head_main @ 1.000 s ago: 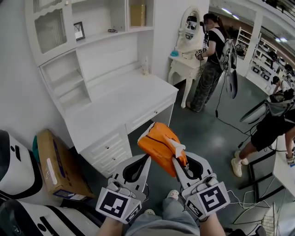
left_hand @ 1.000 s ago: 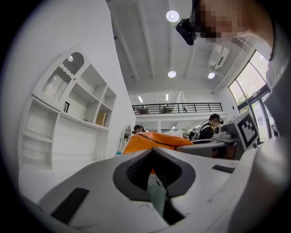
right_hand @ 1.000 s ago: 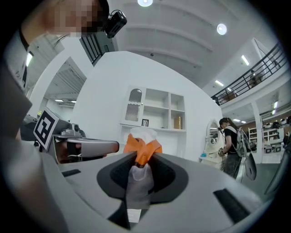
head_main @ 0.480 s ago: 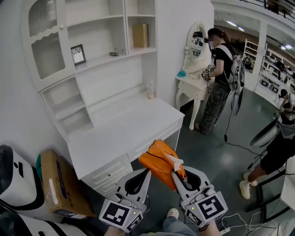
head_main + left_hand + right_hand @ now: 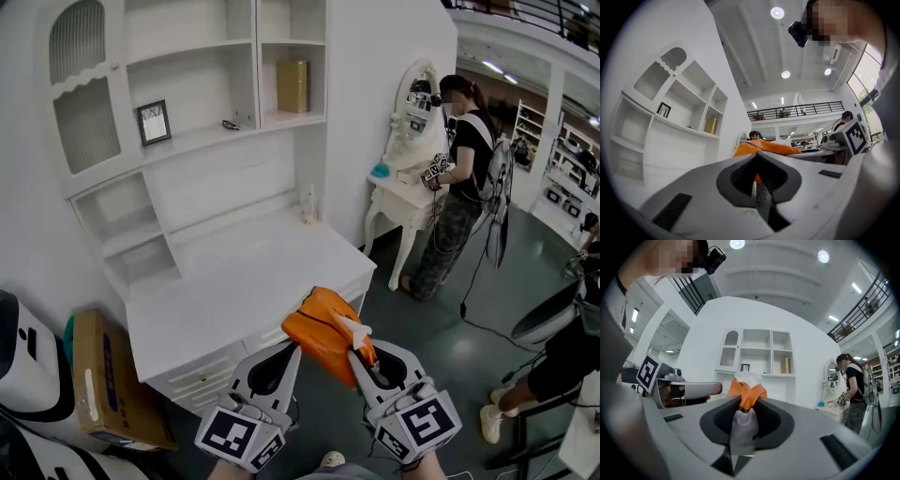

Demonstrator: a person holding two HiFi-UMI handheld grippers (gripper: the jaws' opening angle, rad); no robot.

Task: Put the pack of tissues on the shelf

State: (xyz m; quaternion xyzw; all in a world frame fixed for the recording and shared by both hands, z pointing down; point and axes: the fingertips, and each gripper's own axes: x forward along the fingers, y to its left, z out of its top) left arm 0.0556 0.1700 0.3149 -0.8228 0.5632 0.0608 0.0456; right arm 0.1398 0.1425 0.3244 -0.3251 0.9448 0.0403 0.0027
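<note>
Right gripper [image 5: 360, 350] clenched on pack of tissues [image 5: 323, 323] wrapper and left gripper [image 5: 296, 347] pinching its edge, lower centre. The two-claw hold steadies the floppy pack for the shelf [image 5: 187, 144], upper left.

The pack [image 5: 323, 330] sits between the left gripper [image 5: 296, 347] and the right gripper [image 5: 355, 352], before the desk [image 5: 246, 274]. The shelf [image 5: 220, 139] stands on the desk and bears a frame [image 5: 154, 122]. A carton [image 5: 101, 375] lies left of the desk.
</note>
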